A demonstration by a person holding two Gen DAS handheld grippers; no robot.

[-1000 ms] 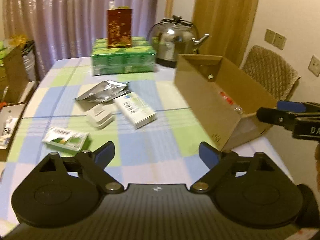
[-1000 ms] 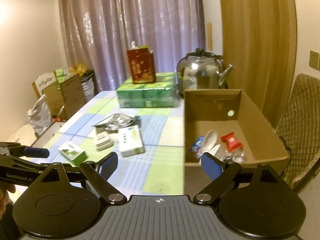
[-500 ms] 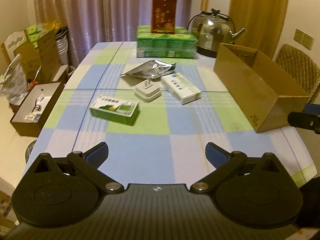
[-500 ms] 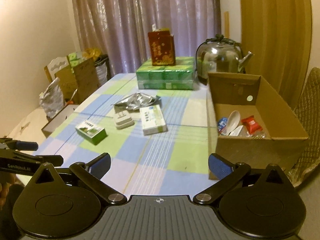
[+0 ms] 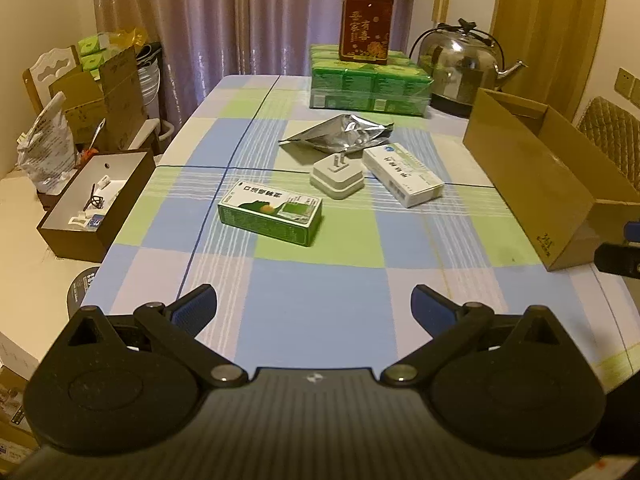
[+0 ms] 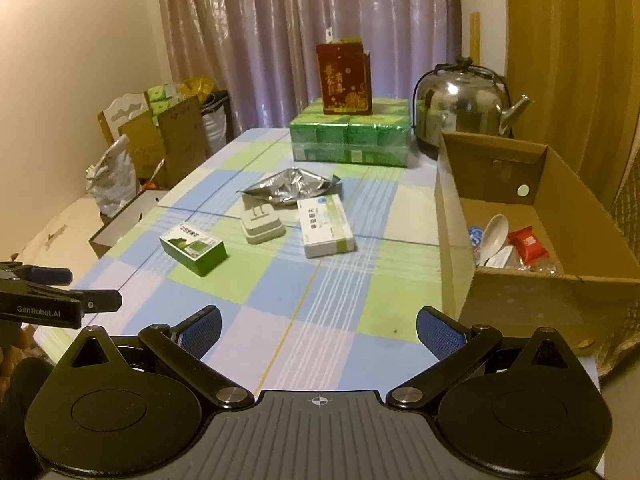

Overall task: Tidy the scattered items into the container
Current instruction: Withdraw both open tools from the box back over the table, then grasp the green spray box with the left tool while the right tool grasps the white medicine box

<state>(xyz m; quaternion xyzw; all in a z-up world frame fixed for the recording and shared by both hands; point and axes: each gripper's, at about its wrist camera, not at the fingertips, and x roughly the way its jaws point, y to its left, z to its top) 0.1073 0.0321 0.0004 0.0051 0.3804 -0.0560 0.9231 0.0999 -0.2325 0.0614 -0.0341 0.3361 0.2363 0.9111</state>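
Left wrist: the left gripper is spread wide and empty; the green box, light stiff card, lies mid-table, best pinched across its narrow sides. Right wrist: the right gripper gapes empty; the carton sits right.

charger between two boxes; carton right

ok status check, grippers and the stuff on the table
Left gripper and right gripper open, empty. Green box, plug adapter, white box, foil pouch outside cardboard box. Path clear.
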